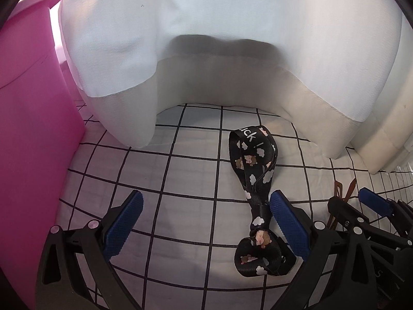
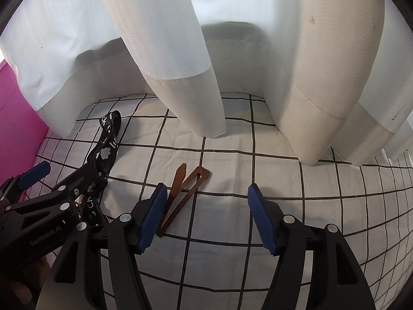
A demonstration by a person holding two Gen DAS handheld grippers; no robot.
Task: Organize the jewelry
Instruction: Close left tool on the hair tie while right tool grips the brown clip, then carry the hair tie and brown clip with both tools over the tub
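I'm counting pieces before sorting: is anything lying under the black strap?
Only the checked cloth shows around and under the black strap. Its coiled lower end and the left gripper finger could cover something small.

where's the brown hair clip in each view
Left wrist view: the brown hair clip peeks out at the far right edge, mostly hidden behind the right gripper.
Right wrist view: it lies lower centre on the checked cloth, beside the gripper's left finger.
Shared landmark: the black lanyard, lying left of the clip.

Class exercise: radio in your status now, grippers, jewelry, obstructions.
Left gripper open over black strap. Right gripper open, brown hair clip by its left finger. Curtain hangs close behind.
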